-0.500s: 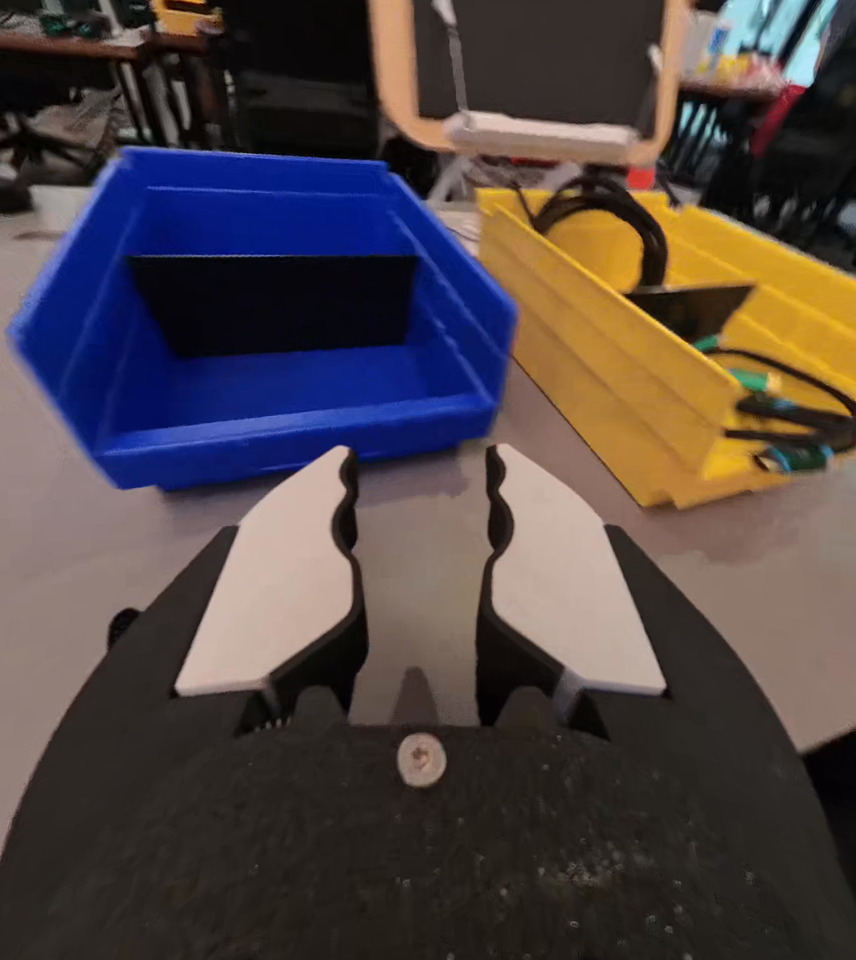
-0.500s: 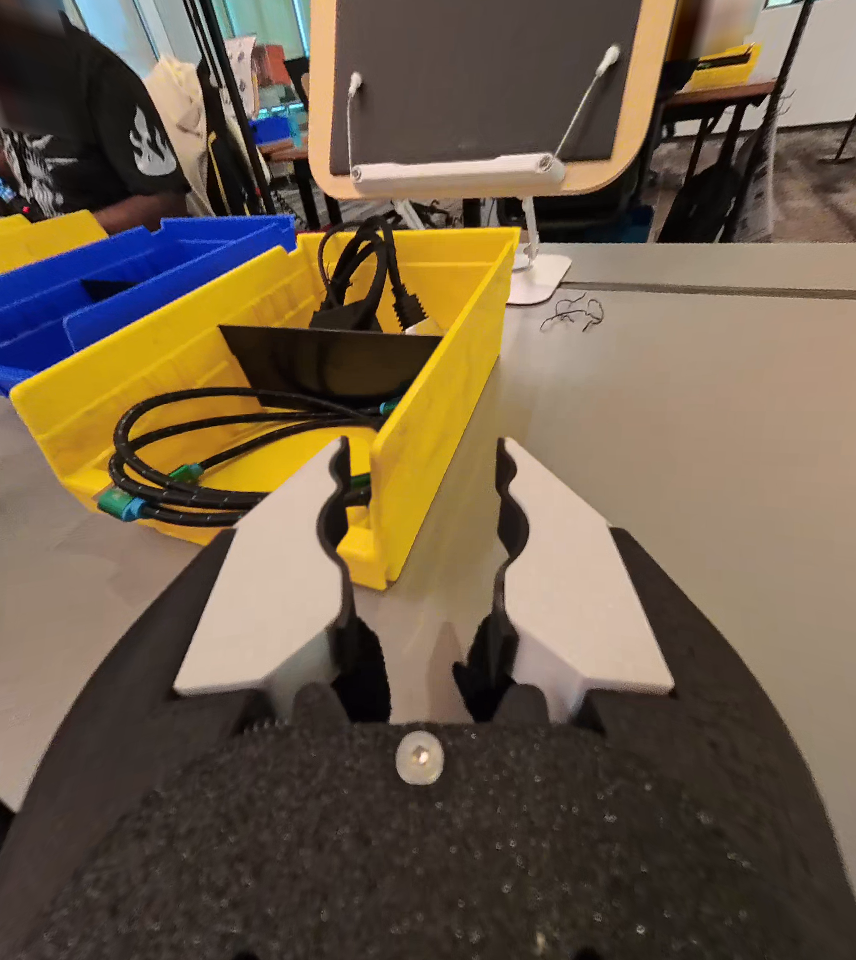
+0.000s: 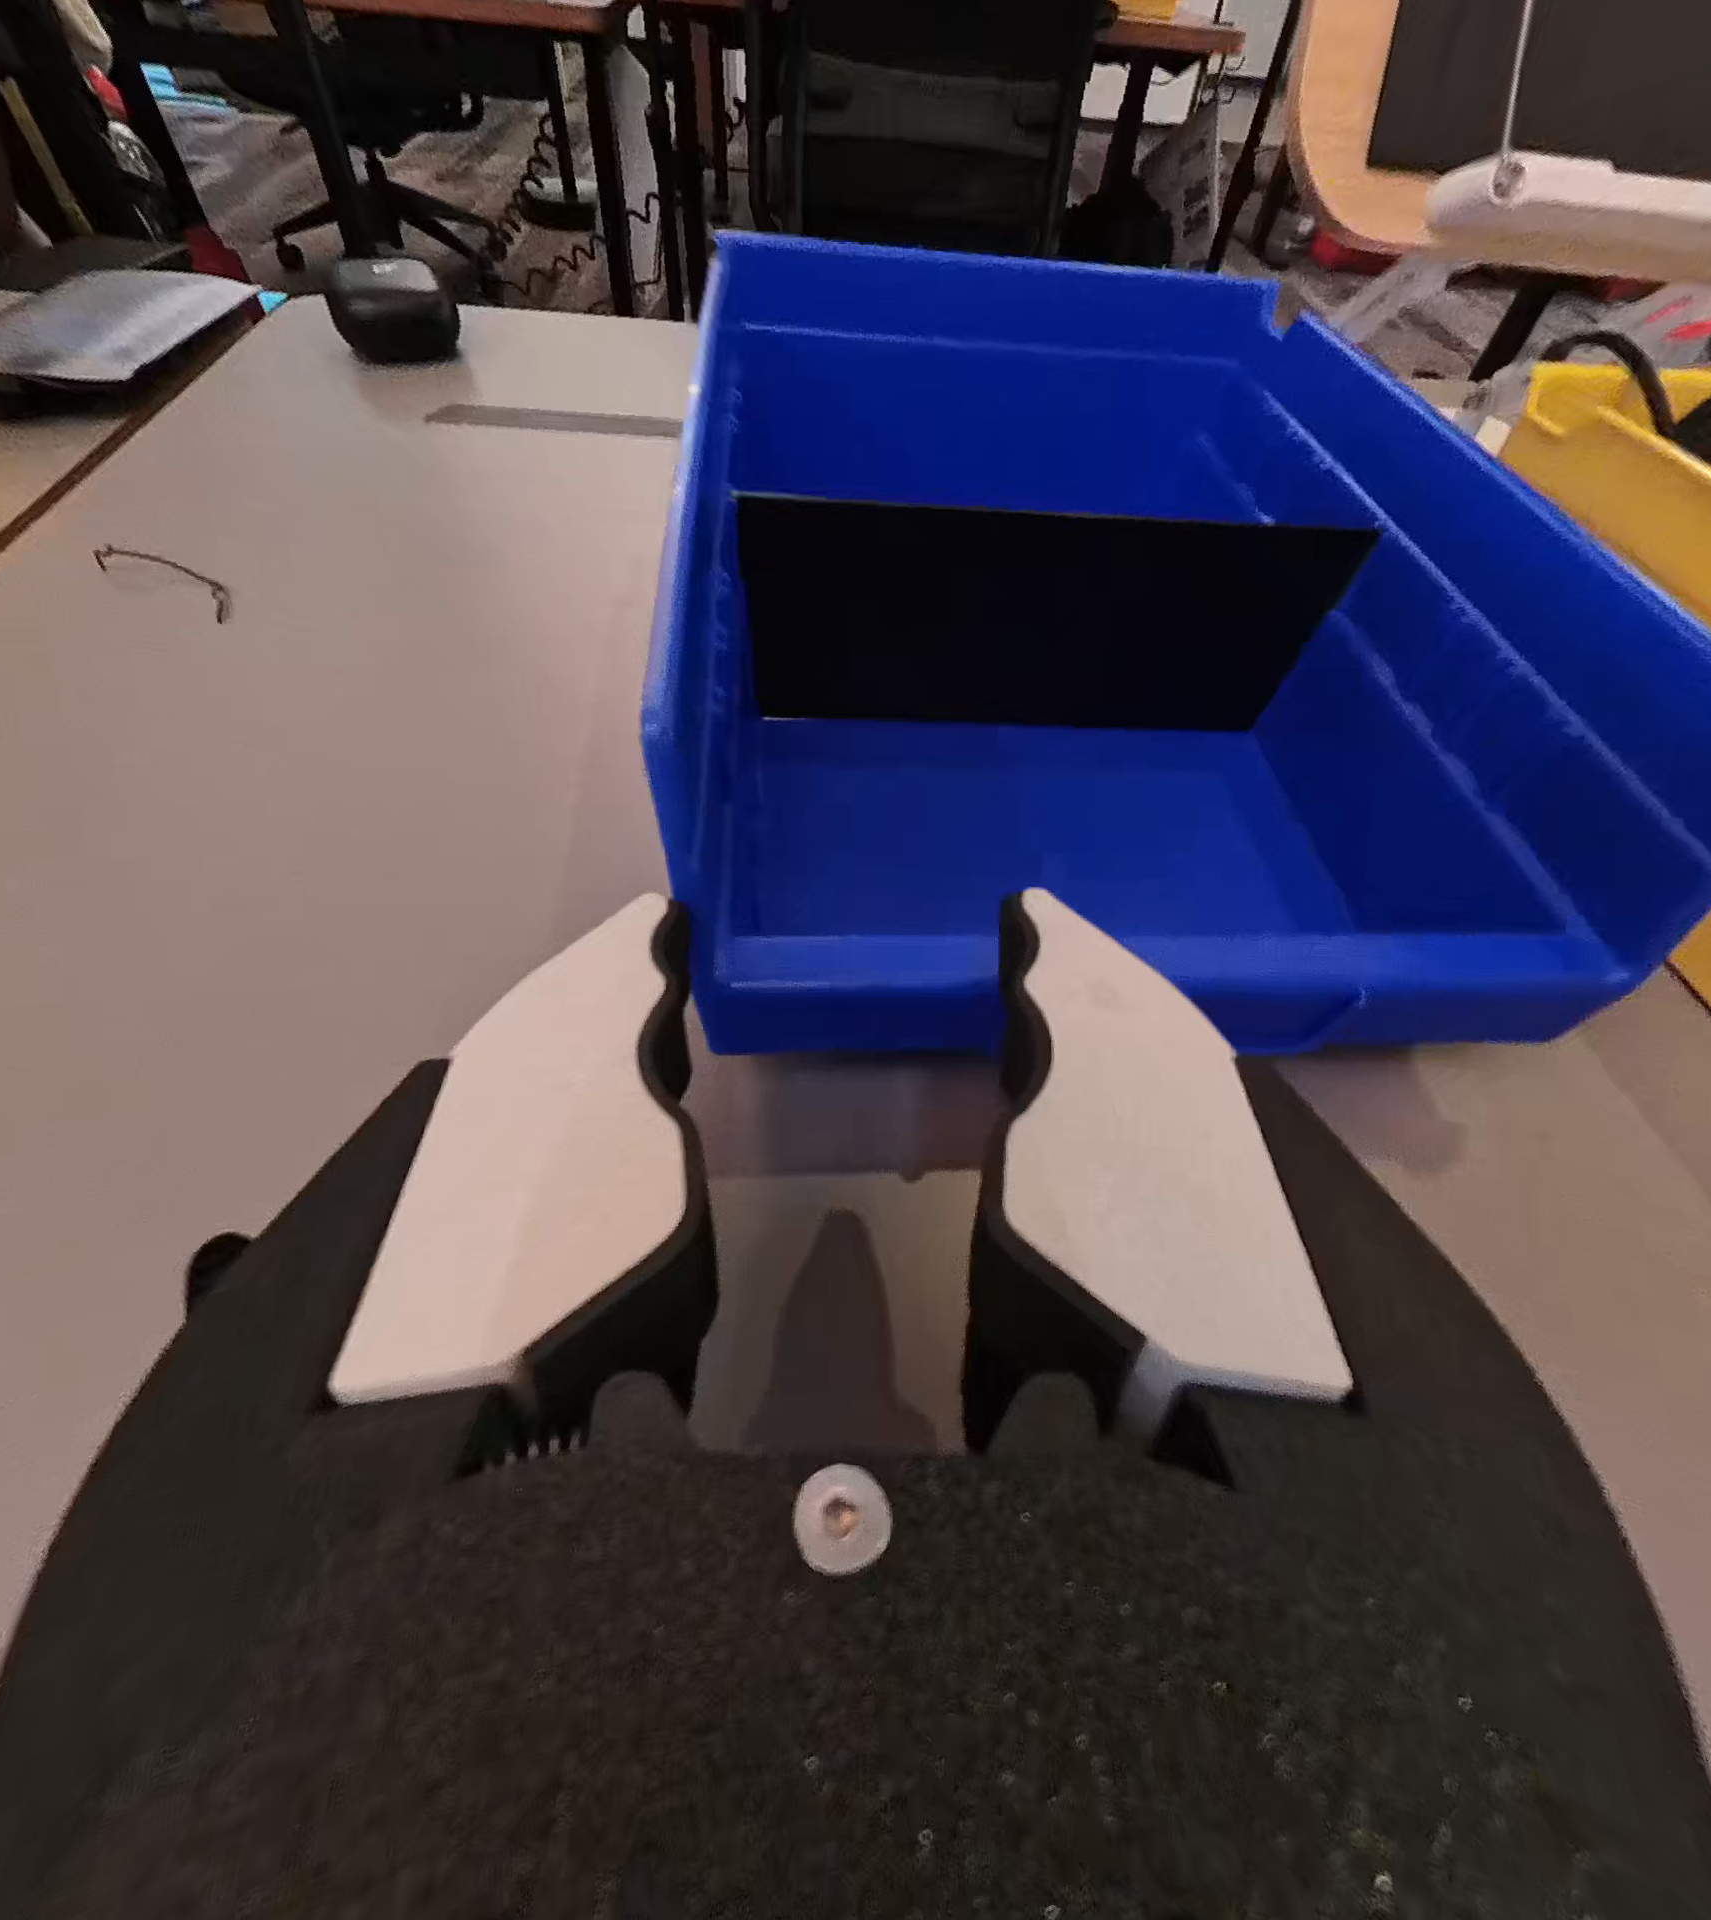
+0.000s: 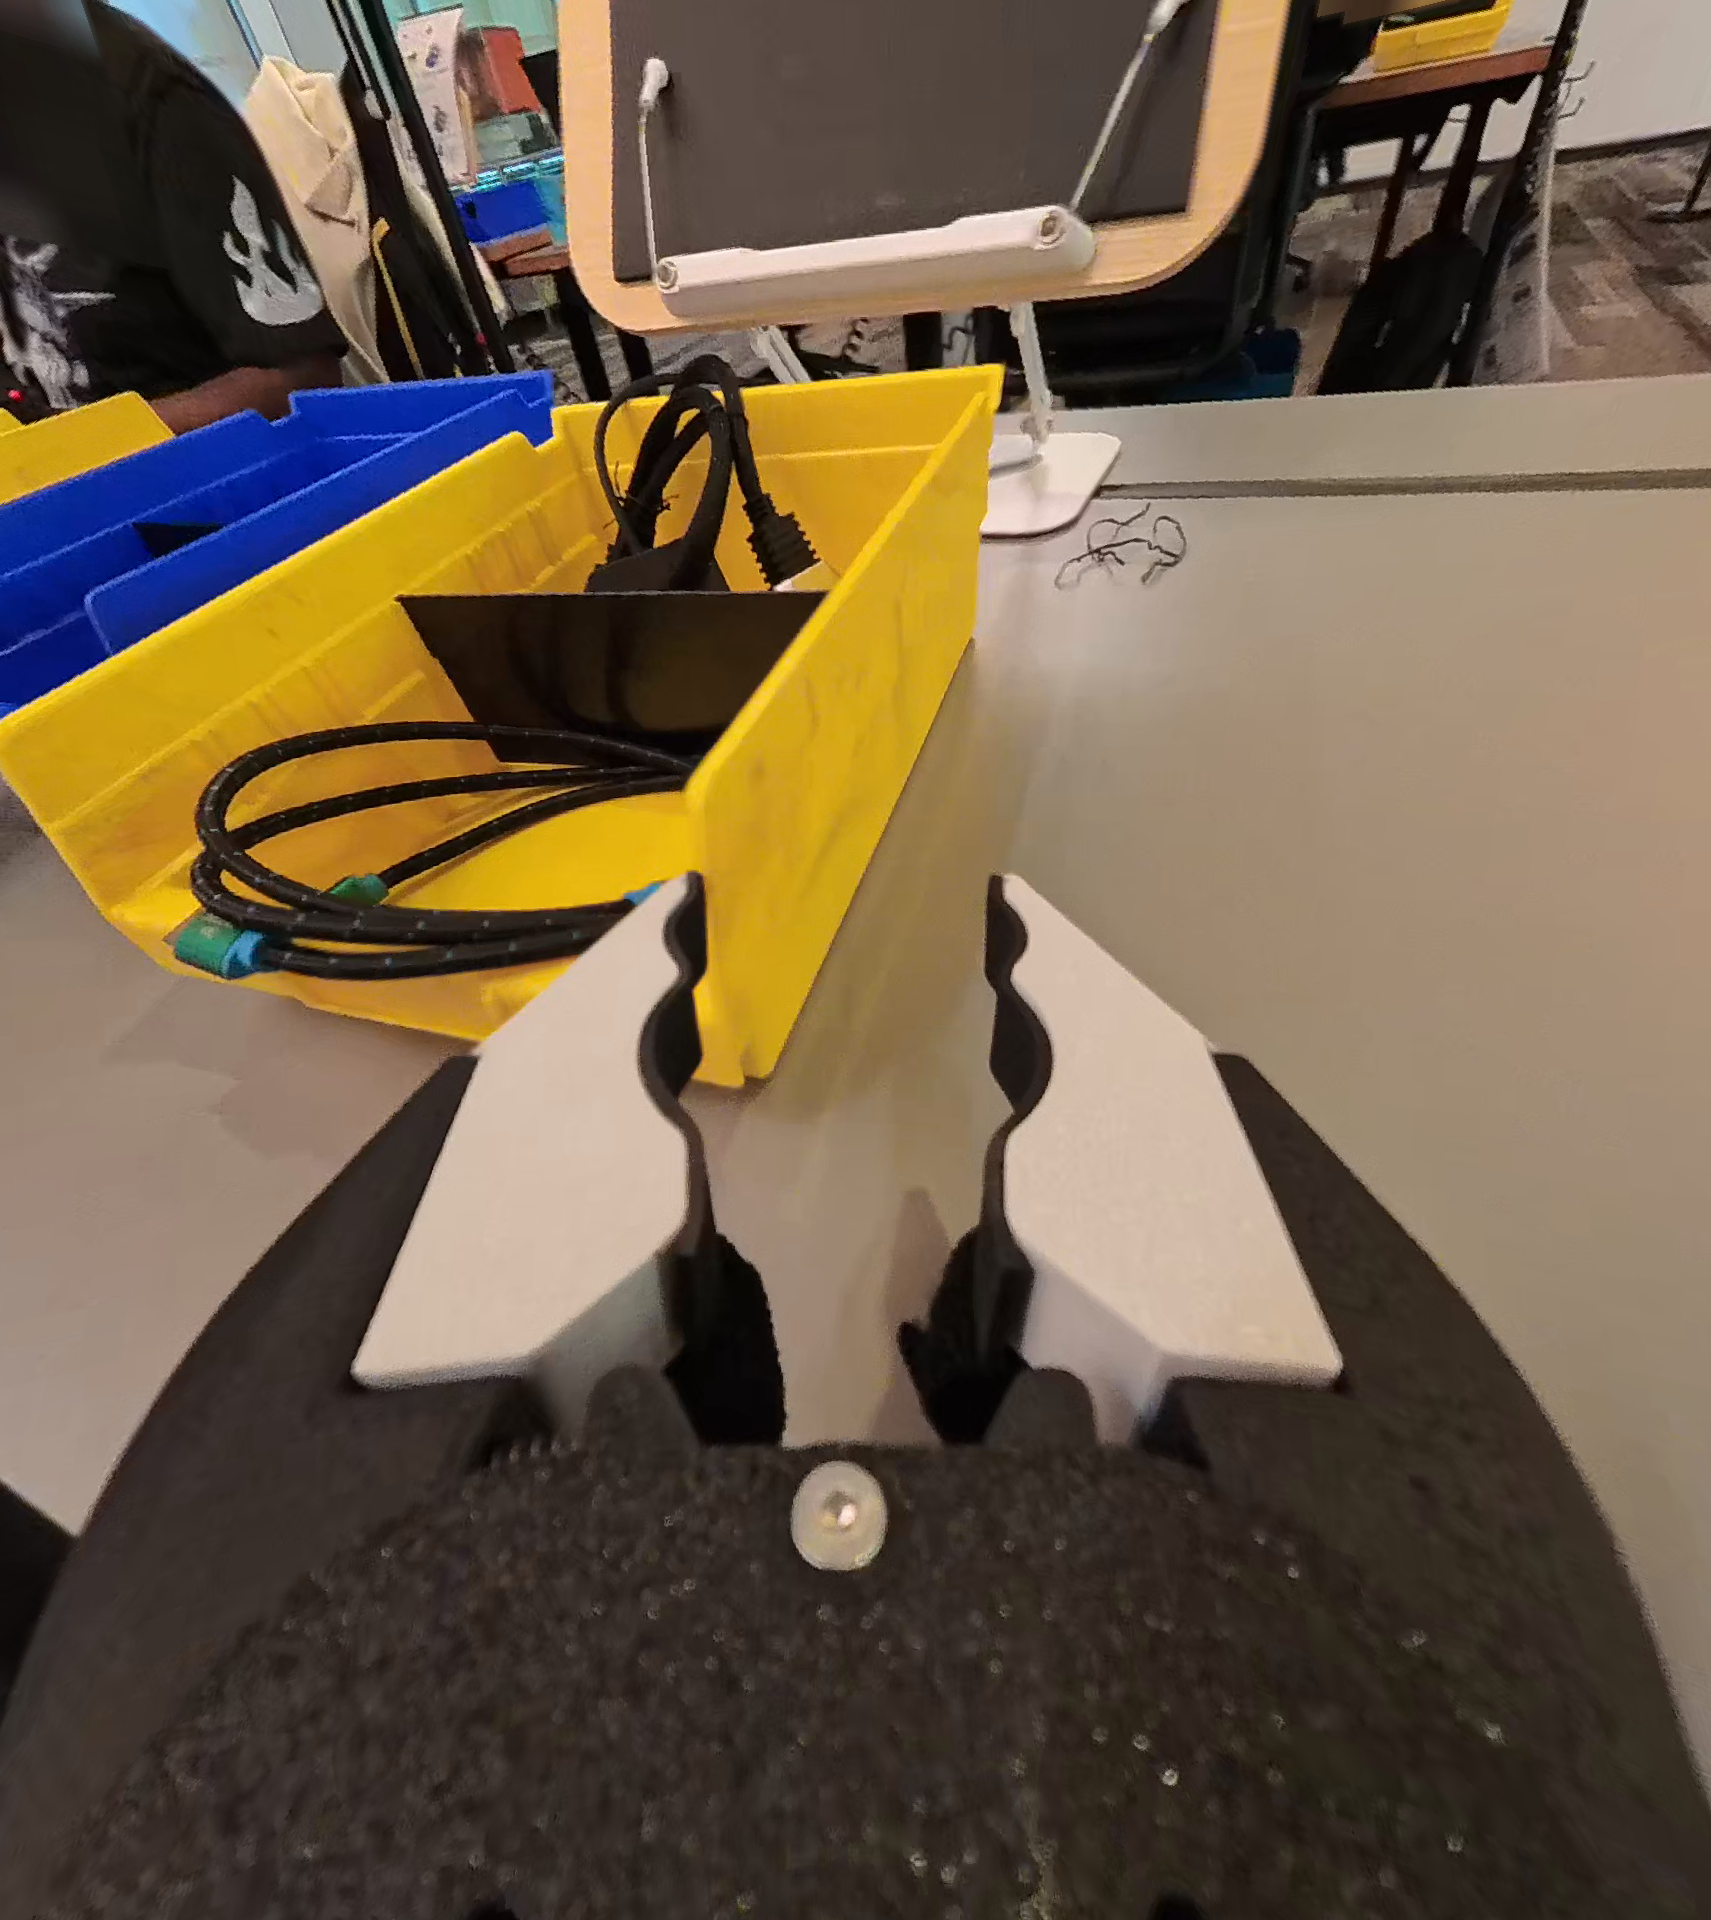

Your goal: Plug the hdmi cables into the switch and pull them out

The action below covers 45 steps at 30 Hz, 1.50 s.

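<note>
A yellow bin [image 4: 830,748] holds coiled black braided HDMI cables [image 4: 394,914] with green and blue plugs in its front part. Behind a black divider [image 4: 612,665], more black cables [image 4: 685,468] stick up; the switch is not clearly visible. My right gripper [image 4: 840,914] is open and empty, just in front of the bin's near right corner. My left gripper [image 3: 835,935] is open and empty, in front of the near left corner of an empty blue bin [image 3: 1453,665] with a black divider [image 3: 1027,623]. The yellow bin's edge [image 3: 1661,499] shows at the right.
A wood-framed dark board on a white stand [image 4: 1048,478] stands behind the bins. Thin wire ties lie on the grey table [image 4: 1121,551] [image 3: 165,577]. A small black case [image 3: 394,307] sits at the far table edge. A person in a black shirt [image 4: 196,249] is behind the bins. My hands' fingertips stand some 50 cm from each other.
The left gripper has swung left, so the blue bin now sits centre-right and the yellow bin is nearly out of its view. The right gripper has barely moved.
</note>
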### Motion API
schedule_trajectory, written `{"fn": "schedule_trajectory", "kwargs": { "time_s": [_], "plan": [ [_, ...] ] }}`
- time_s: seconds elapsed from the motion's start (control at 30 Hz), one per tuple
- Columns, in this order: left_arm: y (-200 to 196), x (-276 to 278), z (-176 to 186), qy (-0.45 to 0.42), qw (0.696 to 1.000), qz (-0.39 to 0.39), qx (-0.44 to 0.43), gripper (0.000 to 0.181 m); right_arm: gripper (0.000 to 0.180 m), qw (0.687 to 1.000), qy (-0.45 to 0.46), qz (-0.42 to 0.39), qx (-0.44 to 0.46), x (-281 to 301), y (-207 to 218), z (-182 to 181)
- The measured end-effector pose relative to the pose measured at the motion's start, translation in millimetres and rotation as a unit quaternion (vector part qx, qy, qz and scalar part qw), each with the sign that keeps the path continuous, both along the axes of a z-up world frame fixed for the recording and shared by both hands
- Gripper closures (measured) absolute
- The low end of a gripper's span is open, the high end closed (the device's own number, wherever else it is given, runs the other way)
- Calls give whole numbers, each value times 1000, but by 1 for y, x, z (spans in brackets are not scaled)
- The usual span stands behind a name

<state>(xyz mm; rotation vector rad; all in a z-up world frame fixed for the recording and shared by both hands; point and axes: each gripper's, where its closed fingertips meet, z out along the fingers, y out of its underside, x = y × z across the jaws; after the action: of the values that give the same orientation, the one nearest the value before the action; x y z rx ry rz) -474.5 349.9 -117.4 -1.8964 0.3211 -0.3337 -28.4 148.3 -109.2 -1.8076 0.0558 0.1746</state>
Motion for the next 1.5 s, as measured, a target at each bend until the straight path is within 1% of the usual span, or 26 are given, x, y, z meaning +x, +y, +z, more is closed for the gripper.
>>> {"fn": "schedule_trajectory", "kwargs": {
  "time_s": [0.1, 0.13, 0.2, 0.33, 0.4, 0.43, 0.47, 0.5, 0.53, 0.57, 0.6, 0.67, 0.73, 0.8, 0.9, 0.93, 1.0, 1.1, 1.17, 1.23, 1.27, 1.37, 1.4, 1.43, 1.47, 1.5],
  "plan": [
    [11, -3, 3, -11, 1000, 3, 3, 130, 127, 1000, -3, -19, 1, 12, -12, 1],
    [15, -7, 3, -7, 1000, 11, 5, 134, 128, 1000, -2, -25, 3, 16, -16, 2],
    [23, -18, 2, 7, 999, 30, 12, 134, 128, 999, 7, -36, 8, 24, -21, 4],
    [39, -46, 5, 19, 996, 74, 37, 126, 128, 999, 22, -45, 8, 30, -24, 4],
    [49, -50, -1, 15, 998, 58, 18, 122, 128, 999, 25, -42, 6, 28, -22, 2],
    [51, -43, -4, 1, 1000, 25, 3, 125, 128, 999, 24, -39, 5, 26, -21, 2],
    [48, -33, -5, -12, 1000, -20, -8, 138, 128, 999, 23, -35, 3, 23, -20, 1],
    [44, -24, -7, -20, 998, -57, -18, 154, 128, 999, 22, -32, 5, 21, -18, 1],
    [42, -20, -8, -21, 997, -69, -25, 167, 128, 999, 22, -26, 8, 17, -17, 3],
    [40, -20, -9, -19, 997, -64, -28, 176, 128, 1000, 17, -20, 11, 13, -15, 5],
    [38, -18, -9, -16, 998, -61, -27, 176, 128, 1000, 4, -14, 15, 8, -15, 8],
    [29, -13, -10, 5, 998, -64, -24, 177, 129, 999, -39, 1, 30, -7, -14, 16],
    [18, -11, -11, 20, 997, -62, -29, 176, 129, 996, -70, 26, 45, -35, -14, 24],
    [2, -10, -11, 16, 998, -52, -44, 176, 130, 993, -75, 78, 55, -84, -15, 29],
    [-28, -9, -11, 10, 997, -43, -61, 175, 129, 979, -93, 179, 31, -177, -17, 23],
    [-38, -9, -11, 9, 997, -36, -67, 175, 128, 976, -97, 194, 31, -203, -16, 22],
    [-57, -11, -12, 12, 996, -15, -84, 175, 129, 976, -104, 189, 41, -243, -8, 23],
    [-89, -13, -13, 33, 996, 7, -85, 175, 129, 979, -83, 186, 11, -289, 12, 12],
    [-108, -15, -13, 48, 995, 17, -80, 176, 129, 984, -75, 159, -11, -299, 27, 2],
    [-125, -17, -13, 46, 996, 22, -79, 176, 131, 993, -79, 84, -35, -286, 43, -9],
    [-132, -19, -13, 47, 995, 28, -79, 176, 130, 995, -76, 61, -27, -283, 49, -8],
    [-152, -27, -13, 75, 993, 37, -78, 175, 130, 995, -80, 38, -41, -280, 56, -16],
    [-158, -28, -13, 75, 993, 35, -80, 175, 137, 995, -81, 32, -48, -278, 57, -20],
    [-163, -30, -13, 77, 993, 34, -82, 175, 167, 995, -80, 35, -54, -280, 58, -23],
    [-167, -31, -13, 86, 993, 31, -81, 175, 176, 994, -80, 43, -58, -282, 58, -26],
    [-171, -32, -12, 97, 992, 28, -75, 175, 176, 993, -91, 52, -56, -283, 57, -25]
  ]
}}
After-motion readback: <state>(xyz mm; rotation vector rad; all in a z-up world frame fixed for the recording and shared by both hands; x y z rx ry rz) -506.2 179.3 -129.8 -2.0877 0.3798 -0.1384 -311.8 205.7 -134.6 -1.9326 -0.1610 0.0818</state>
